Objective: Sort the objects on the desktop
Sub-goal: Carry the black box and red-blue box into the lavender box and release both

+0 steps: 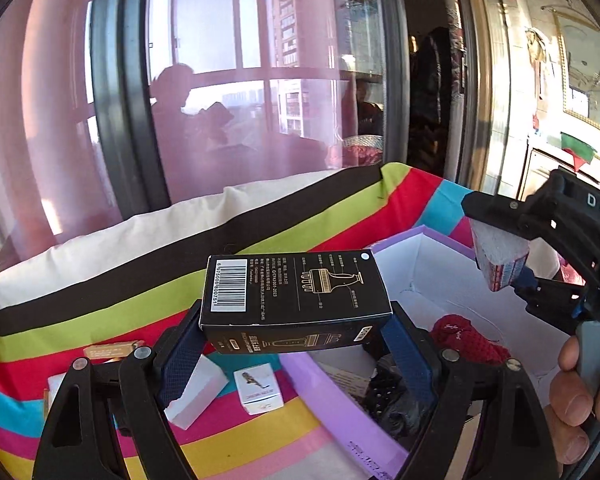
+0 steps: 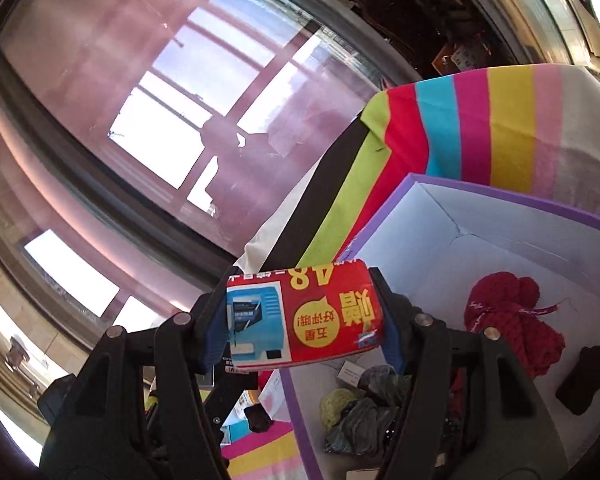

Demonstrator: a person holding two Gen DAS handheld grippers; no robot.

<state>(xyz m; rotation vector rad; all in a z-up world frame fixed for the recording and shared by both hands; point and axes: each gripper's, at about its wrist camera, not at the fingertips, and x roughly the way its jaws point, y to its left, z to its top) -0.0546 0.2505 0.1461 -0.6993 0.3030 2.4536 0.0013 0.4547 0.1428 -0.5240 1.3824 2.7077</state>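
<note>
My left gripper (image 1: 296,336) is shut on a black trimmer box (image 1: 296,296) with a barcode, held above the striped cloth at the left rim of the purple storage box (image 1: 332,404). My right gripper (image 2: 304,320) is shut on a red pack (image 2: 300,316) with yellow print, held over the near corner of the purple box (image 2: 500,196). The right gripper also shows in the left wrist view (image 1: 504,256), gripping the red pack (image 1: 500,256) above the box. Inside the box lie a dark red knitted item (image 2: 508,320), a black item (image 2: 584,376) and crumpled dark things (image 2: 360,412).
A rainbow-striped cloth (image 1: 260,432) covers the table. On it lie a white block (image 1: 196,392), a small white box (image 1: 260,388) and a gold box (image 1: 108,350). A glass door with a pink curtain (image 1: 220,100) stands behind the table.
</note>
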